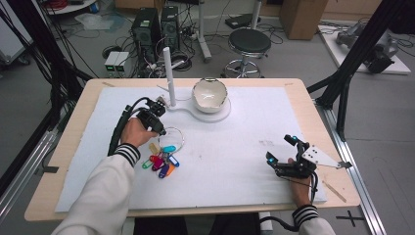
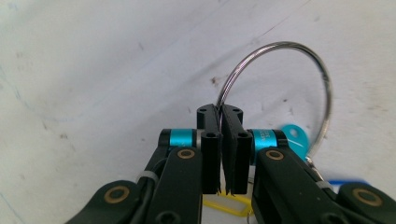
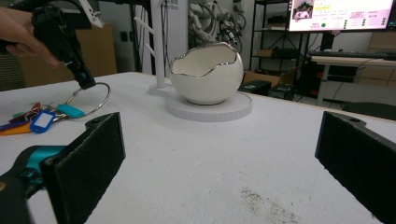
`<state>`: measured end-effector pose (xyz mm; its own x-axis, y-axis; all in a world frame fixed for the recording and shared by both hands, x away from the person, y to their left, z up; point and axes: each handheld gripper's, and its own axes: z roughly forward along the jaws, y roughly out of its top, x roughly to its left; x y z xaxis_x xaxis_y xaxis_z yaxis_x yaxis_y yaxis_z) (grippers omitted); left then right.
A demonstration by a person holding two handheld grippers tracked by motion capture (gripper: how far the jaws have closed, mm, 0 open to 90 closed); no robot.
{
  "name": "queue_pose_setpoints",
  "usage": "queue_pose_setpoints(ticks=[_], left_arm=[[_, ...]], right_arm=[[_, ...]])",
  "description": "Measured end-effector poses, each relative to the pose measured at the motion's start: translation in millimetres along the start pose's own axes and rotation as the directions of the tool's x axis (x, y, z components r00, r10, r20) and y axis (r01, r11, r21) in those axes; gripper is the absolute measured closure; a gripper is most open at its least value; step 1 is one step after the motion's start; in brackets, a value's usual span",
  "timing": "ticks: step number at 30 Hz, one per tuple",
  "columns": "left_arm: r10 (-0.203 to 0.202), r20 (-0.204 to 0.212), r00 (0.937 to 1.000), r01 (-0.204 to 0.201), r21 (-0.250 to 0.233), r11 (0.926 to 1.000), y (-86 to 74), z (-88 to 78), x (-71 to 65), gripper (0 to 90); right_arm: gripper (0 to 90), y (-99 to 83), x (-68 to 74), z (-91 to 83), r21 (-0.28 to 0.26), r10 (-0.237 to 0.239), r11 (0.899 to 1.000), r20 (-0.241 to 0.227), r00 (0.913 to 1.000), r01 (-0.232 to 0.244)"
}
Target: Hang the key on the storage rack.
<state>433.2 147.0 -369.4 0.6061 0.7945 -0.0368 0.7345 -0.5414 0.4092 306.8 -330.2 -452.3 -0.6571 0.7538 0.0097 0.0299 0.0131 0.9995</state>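
Note:
A large metal key ring (image 1: 172,138) carries several coloured key tags (image 1: 161,161), which lie on the white mat (image 1: 235,161) left of centre. My left gripper (image 1: 162,131) points down at the ring's near-left rim, tilting the ring up. In the left gripper view the left gripper (image 2: 220,113) is shut on the key ring (image 2: 322,84), with a teal tag (image 2: 294,137) hanging behind. The right gripper (image 1: 280,148) rests open near the mat's right front. Its fingers (image 3: 88,158) stand wide apart with nothing between them, and beyond them are the ring (image 3: 91,100) and tags (image 3: 42,119).
A white cracked-egg bowl (image 1: 210,95) sits on a round white base (image 1: 222,113) at the back centre, beside an upright white post (image 1: 169,73) with small pegs. The wooden table edge (image 1: 195,210) frames the mat. A stool and computer cases stand on the floor beyond.

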Motion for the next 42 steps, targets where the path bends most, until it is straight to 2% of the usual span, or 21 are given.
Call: queue_pose_setpoints(ticks=[3, 6, 9, 14, 17, 19, 21, 26, 28, 31, 33, 34, 37, 40, 42], left_arm=[[0.035, 0.051, 0.9981, -0.032, -0.059, 0.9977, -3.0, -7.1, 3.2, 86.7], [0.078, 0.095, 0.9924, -0.067, -0.112, 0.9914, -5.3, -12.6, 6.4, 86.9], [0.117, 0.102, 0.9879, -0.096, -0.184, 0.9782, -6.6, -19.0, 8.4, 86.9], [0.144, 0.11, 0.9834, -0.105, -0.307, 0.946, -8.1, -33.2, 14.4, 87.2], [0.182, 0.075, 0.9804, -0.148, -0.333, 0.9314, -3.5, -44.1, 15.7, 87.3], [0.189, 0.062, 0.98, -0.154, -0.365, 0.9183, -0.1, -51.5, 16.3, 87.4], [0.207, 0.051, 0.977, -0.172, -0.386, 0.9063, 3.8, -57.9, 17.0, 87.4], [0.223, 0.051, 0.9734, -0.179, -0.438, 0.8808, 12.2, -68.4, 19.8, 87.5], [0.228, 0.043, 0.9727, -0.185, -0.449, 0.8742, 15.0, -71.2, 20.5, 87.5], [0.234, 0.039, 0.9714, -0.192, -0.456, 0.8693, 18.8, -75.0, 22.9, 87.5], [0.233, 0.032, 0.9719, -0.19, -0.479, 0.8569, 19.3, -76.5, 24.6, 87.5], [0.236, 0.031, 0.9714, -0.191, -0.485, 0.8531, 19.7, -76.9, 26.2, 87.5], [0.235, 0.023, 0.9717, -0.195, -0.486, 0.8521, 22.9, -78.5, 30.6, 87.5], [0.228, 0.024, 0.9735, -0.184, -0.513, 0.8387, 26.2, -79.6, 34.6, 87.5], [0.227, 0.02, 0.9738, -0.184, -0.518, 0.8353, 28.5, -79.8, 36.9, 87.5]], right_arm=[[1.0, 0.0, 0.2, 0.1, 0.0, 0.001, 1.0, -0.001, 1.0, -0.001], [1.0, 0.0, 0.5, -0.1, 0.003, 0.002, 1.0, -0.001, 1.0, -0.002], [1.0, 0.0, 0.5, -0.1, 0.004, 0.001, 1.0, 0.0, 1.0, -0.001], [1.0, -0.1, 0.5, 0.0, 0.002, 0.002, 1.0, -0.001, 1.0, -0.002], [1.0, -0.1, 0.4, -0.1, 0.003, 0.001, 1.0, -0.001, 1.0, -0.001], [1.0, 0.0, 0.5, 0.0, 0.002, 0.004, 1.0, -0.002, 1.0, -0.004], [1.0, -0.1, 0.4, -0.1, 0.003, 0.003, 1.0, -0.002, 1.0, -0.003], [1.0, -0.1, 0.4, -0.2, 0.003, 0.003, 1.0, -0.002, 1.0, -0.003], [1.0, -0.1, 0.4, -0.1, 0.003, 0.005, 1.0, -0.001, 1.0, -0.005], [1.0, 0.0, 0.0, 0.0, 0.001, 0.002, 1.0, 0.0, 1.0, -0.002], [1.0, 0.0, 0.1, 0.1, 0.001, 0.002, 1.0, -0.001, 1.0, -0.002], [1.0, 0.0, 0.1, 0.0, 0.001, 0.003, 1.0, -0.001, 1.0, -0.003], [1.0, -0.1, 0.0, 0.1, 0.0, 0.0, 1.0, -0.002, 1.0, 0.0], [1.0, -0.1, 0.0, 0.0, 0.002, 0.001, 1.0, 0.0, 1.0, -0.001], [1.0, -0.1, 0.1, 0.0, 0.001, 0.003, 1.0, -0.001, 1.0, -0.003]])
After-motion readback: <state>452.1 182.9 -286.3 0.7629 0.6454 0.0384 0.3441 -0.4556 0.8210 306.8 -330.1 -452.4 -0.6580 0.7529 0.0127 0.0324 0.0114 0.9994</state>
